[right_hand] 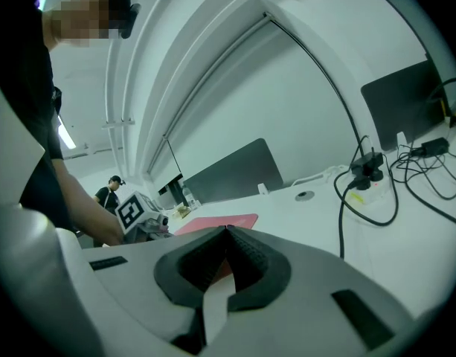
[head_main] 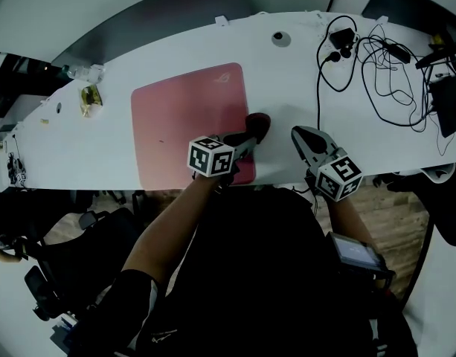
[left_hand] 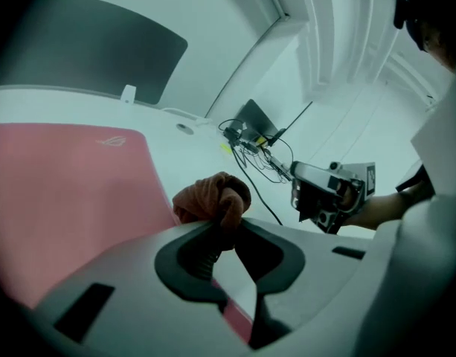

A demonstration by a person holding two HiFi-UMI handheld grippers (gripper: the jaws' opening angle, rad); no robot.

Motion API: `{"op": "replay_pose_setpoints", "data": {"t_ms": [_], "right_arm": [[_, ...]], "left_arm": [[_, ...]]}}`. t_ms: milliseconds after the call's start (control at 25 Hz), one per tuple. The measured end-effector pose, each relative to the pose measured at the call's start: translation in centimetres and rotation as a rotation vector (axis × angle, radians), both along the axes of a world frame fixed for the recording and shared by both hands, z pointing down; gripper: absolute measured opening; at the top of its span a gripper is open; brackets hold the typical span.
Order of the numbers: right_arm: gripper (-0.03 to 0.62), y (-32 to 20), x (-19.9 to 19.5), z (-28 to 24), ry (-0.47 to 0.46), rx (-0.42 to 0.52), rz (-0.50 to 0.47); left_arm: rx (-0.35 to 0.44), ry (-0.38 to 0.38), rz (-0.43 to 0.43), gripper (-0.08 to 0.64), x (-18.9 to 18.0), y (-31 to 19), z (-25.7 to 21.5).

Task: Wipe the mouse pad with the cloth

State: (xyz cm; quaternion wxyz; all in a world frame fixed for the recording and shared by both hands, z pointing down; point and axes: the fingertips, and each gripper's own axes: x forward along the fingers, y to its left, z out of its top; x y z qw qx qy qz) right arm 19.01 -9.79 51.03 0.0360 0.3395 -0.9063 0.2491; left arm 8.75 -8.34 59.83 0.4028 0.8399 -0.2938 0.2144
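White table (head_main: 287, 80) under the head view. Pink pad (head_main: 187, 125) lies flat on it, left of centre, and its near side reaches the table's near edge. Sides run roughly square to that edge, slightly skewed. The pad reads close to square from above, so its long axis cannot be told. Its logo (left_hand: 112, 140) sits at the far right corner. Left gripper (head_main: 248, 138) is over the pad's right part, pointing away from the person and off to the right. Its jaws are clamped on the cloth (left_hand: 211, 195), a dark red-brown wad bunched at the jaw tips. The wad has no clear long axis; it bulges forward past the tips, along the line of the gripper. It sits at the pad's right edge, about halfway along it, partly over pink and partly over bare table. Whether it presses on the surface cannot be told. Right gripper (head_main: 299, 134) is just right of the pad, over bare table near the near edge, pointing away from the person. Its jaws are together with nothing between them. The two grippers are near each other, not touching. Black cables (head_main: 376, 58) tangle at the table's far right, well apart from the pad. A round grommet (head_main: 281, 39) lies by the far edge, with a dark panel (head_main: 175, 10) behind the table
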Motion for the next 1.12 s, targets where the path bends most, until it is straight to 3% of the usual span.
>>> {"op": "replay_pose_setpoints", "data": {"t_ms": [360,520,1120], "right_arm": [[0.026,1.0,-1.0,0.1,0.003,-0.009,-0.017],[0.026,1.2,-1.9,-0.1,0.012,-0.002,-0.045],[0.026,2.2,-7.3,0.1,0.043,-0.033,-0.081]], "left_arm": [[-0.065,-0.051,-0.175,0.067,-4.6,-1.5,2.2],[-0.084,-0.038,-0.254,0.067,-6.7,-1.5,2.5],[-0.082,-0.061,-0.345,0.066,-14.3,-1.2,2.5]]}}
